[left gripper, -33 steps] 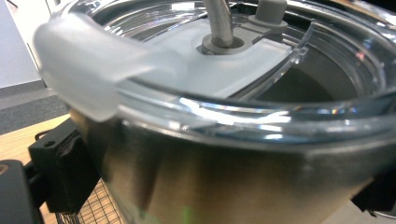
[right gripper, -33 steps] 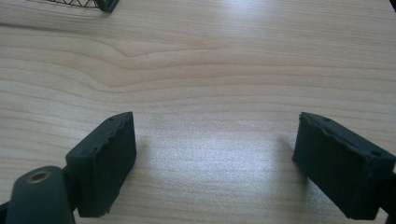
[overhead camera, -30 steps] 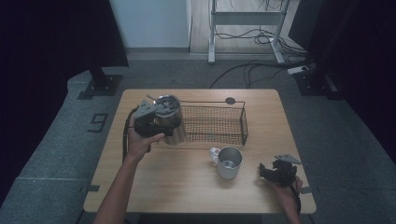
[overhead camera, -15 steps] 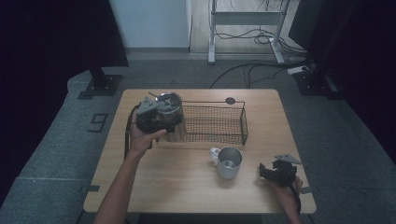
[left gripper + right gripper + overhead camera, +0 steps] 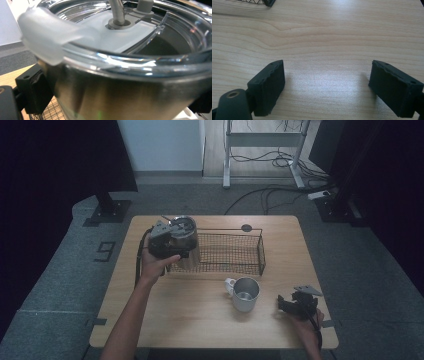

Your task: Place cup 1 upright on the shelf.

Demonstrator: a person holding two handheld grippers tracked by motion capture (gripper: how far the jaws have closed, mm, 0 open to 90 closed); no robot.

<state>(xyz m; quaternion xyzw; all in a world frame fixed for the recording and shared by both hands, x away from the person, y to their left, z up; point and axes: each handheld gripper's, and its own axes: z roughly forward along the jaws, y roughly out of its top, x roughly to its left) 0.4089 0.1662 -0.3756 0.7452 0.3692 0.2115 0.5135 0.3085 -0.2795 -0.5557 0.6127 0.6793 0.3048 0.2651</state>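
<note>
Wooden table (image 5: 150, 320) bearing wire basket (image 5: 227, 254), steel mug (image 5: 245, 294)

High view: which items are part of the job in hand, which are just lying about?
In the job:
- steel tumbler with clear lid, clamped in left gripper
- wire basket, the tumbler at its left end

Lying about:
- metal mug on the table
- right gripper, open, idle
- small black disc
</note>
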